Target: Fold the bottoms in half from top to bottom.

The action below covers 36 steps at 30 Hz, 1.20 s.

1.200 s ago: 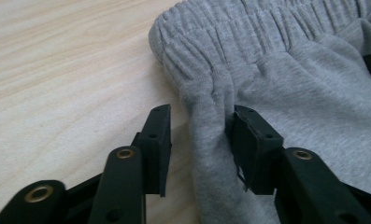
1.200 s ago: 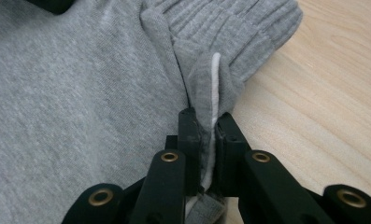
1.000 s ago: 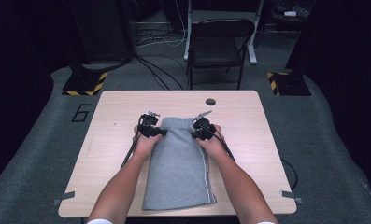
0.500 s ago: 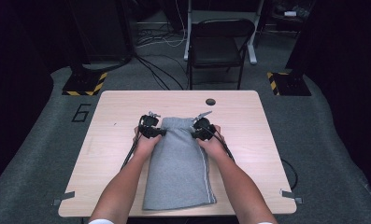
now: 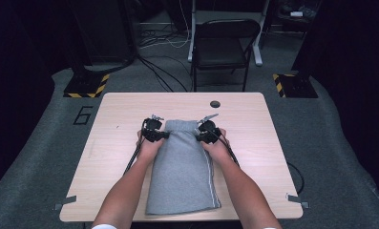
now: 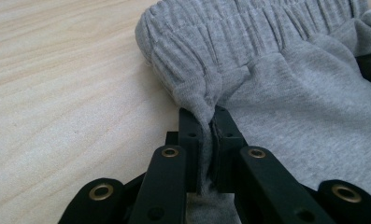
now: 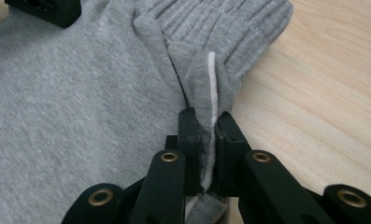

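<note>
Left gripper point(image 6: 208, 123): rises from 6 o'clock, jaws pressed together on a pinched fold of cloth, having just been closing.
Grey sweatpants point(image 6: 309, 102): spread from centre to 3 o'clock, ribbed waistband running from 10 toward 1 o'clock.
Pinched fold: bunched just below the waistband, at centre.
Wooden table point(image 6: 61, 93): pale grain, from 9 to 11 o'clock, under the cloth.

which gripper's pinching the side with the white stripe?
The right gripper: its fingers clamp a fold of the grey shorts carrying the white stripe. The left gripper pinches plain grey fabric.
</note>
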Each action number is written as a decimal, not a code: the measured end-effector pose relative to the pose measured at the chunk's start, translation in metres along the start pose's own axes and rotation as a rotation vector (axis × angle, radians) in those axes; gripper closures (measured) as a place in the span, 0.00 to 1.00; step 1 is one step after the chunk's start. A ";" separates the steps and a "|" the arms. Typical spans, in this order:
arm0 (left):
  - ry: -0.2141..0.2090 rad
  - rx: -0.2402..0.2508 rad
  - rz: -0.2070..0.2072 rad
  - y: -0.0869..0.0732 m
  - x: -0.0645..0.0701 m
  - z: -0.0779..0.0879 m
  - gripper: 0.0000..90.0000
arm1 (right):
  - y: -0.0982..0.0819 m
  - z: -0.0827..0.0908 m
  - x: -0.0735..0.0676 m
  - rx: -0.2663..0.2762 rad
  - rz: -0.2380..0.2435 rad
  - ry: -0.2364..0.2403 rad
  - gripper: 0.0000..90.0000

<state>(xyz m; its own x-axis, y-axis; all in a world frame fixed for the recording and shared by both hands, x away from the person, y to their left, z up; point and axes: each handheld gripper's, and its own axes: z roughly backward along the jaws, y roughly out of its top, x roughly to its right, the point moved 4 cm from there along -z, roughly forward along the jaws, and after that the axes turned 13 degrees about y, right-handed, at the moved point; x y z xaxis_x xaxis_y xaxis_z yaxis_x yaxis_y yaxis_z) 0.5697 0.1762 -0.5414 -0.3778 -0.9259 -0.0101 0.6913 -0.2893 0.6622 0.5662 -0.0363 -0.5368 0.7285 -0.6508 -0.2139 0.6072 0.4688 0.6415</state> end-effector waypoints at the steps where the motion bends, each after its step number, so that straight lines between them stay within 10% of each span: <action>1: -0.001 -0.001 0.002 0.000 0.000 0.000 0.94 | 0.000 0.000 0.001 0.005 -0.003 0.000 0.92; 14: 0.001 0.012 -0.002 0.005 0.000 0.007 0.95 | 0.002 0.002 -0.004 0.001 0.014 -0.042 0.93; 36: -0.007 0.140 -0.054 0.026 0.001 0.045 0.96 | 0.014 0.045 -0.007 0.117 0.077 0.026 0.93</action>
<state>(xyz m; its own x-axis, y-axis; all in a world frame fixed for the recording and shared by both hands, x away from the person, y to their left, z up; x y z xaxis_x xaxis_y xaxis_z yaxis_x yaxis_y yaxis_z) 0.5599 0.1785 -0.4907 -0.4166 -0.9080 -0.0441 0.5771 -0.3017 0.7589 0.5553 -0.0520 -0.4926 0.7802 -0.5995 -0.1788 0.5093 0.4427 0.7380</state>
